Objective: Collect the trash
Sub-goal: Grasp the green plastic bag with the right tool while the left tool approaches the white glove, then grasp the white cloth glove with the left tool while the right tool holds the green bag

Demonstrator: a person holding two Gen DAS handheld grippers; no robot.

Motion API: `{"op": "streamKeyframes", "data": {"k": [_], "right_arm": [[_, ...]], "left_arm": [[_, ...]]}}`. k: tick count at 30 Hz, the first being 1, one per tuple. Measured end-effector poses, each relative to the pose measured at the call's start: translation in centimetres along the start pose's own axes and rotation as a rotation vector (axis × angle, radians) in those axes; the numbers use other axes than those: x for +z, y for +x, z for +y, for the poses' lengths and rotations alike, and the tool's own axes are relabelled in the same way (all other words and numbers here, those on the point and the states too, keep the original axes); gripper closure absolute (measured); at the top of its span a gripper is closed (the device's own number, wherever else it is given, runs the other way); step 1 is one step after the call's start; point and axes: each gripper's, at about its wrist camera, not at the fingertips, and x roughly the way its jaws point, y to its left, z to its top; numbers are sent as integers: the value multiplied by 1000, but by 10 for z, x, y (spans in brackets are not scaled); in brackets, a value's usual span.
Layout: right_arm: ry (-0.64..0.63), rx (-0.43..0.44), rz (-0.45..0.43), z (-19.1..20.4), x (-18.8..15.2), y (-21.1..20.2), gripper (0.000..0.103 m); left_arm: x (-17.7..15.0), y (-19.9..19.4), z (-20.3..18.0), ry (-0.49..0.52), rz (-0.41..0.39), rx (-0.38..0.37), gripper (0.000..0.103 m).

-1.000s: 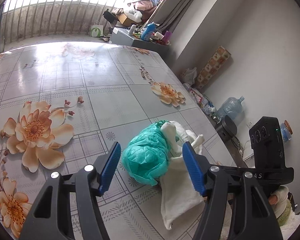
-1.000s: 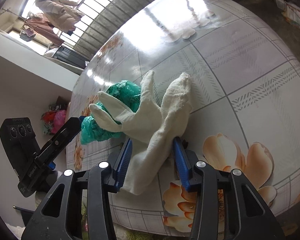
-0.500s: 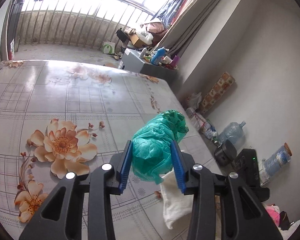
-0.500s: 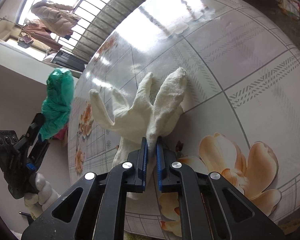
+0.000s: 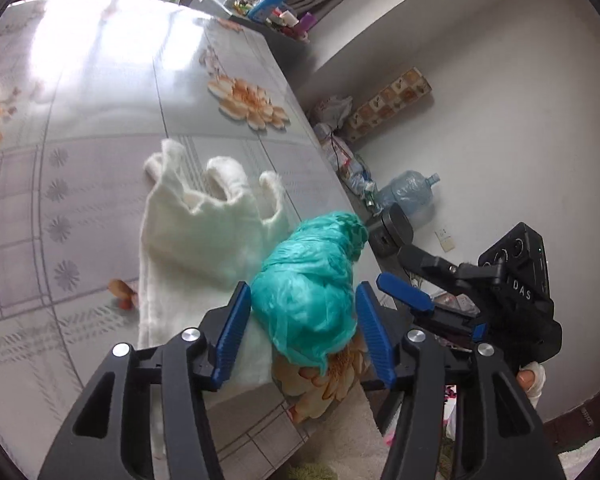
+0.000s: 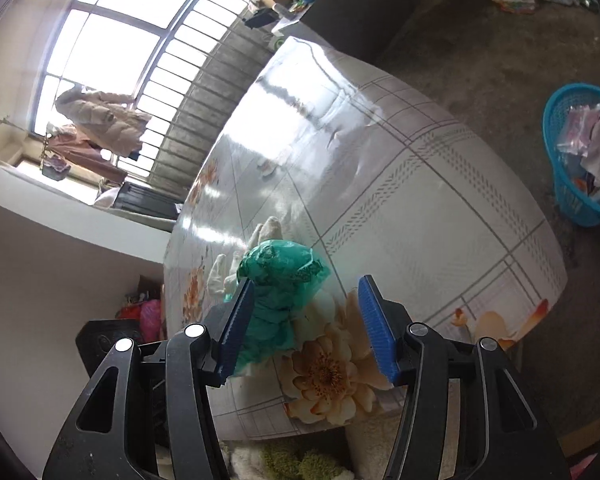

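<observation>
The left gripper (image 5: 304,330) points down over the near edge of the bench (image 5: 80,160). Its jaws have just been opening and now stand about half wide. The green bag (image 5: 312,288), a crumpled plastic ball, sits between the blue pads (image 5: 230,332). Its sides reach both pads, but it does not look squeezed, so this reads as a loose fit and not a grip. The bag is in the lower middle of the left wrist view, over the bench's near edge. There it lies partly on the cuff of a white glove (image 5: 204,240). The glove lies flat on the bench, its fingers pointing to the upper left of the frame.

The right gripper (image 6: 304,320) also has jaws that have just been opening. They are about half wide, with nothing between them but the flower print on the bench top. In the right wrist view the bag is at centre left, partly behind the left pad and outside the jaws. In the left wrist view the right gripper is at the right edge, just beside the bag but apart from it.

A blue basket (image 6: 560,184) with scraps in it stands on the floor at the right edge of the right wrist view, well apart from the bench.
</observation>
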Motion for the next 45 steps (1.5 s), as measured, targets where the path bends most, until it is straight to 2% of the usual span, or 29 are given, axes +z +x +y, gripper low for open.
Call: {"op": "streamKeyframes", "data": {"k": [5, 8, 10, 16, 19, 21, 27, 28, 30, 33, 35, 40, 45], "right_arm": [[29, 58, 67, 7, -4, 21, 50], [53, 39, 142, 8, -5, 42, 50], [88, 67, 169, 9, -4, 53, 50], [136, 84, 182, 13, 10, 62, 49], [134, 88, 172, 17, 12, 59, 45], [109, 96, 165, 23, 11, 56, 37], [47, 56, 182, 33, 0, 63, 36], [28, 41, 187, 35, -1, 66, 38], [-13, 15, 198, 41, -4, 72, 54], [-66, -2, 197, 46, -3, 72, 64], [-111, -14, 183, 50, 0, 64, 67], [-313, -133, 128, 68, -3, 50, 67], [-414, -231, 150, 75, -18, 74, 67]], "left_arm": [[-4, -17, -3, 19, -23, -10, 44], [-9, -31, 2, 42, -27, -1, 44], [-14, -38, 6, 52, -21, 10, 44], [-30, -47, 11, 72, -1, 23, 44], [-31, -45, 19, 46, 13, 29, 44], [-32, -41, 22, 30, 28, 35, 44], [-30, -36, 24, 35, 31, 39, 44], [-31, -37, 24, 35, 32, 38, 44], [-31, -37, 25, 35, 32, 36, 44], [-32, -38, 26, 36, 31, 33, 44], [-32, -39, 26, 39, 30, 35, 44], [-33, -51, 21, 70, 12, 35, 44], [-22, -65, 21, 86, -45, 54, 44]]}}
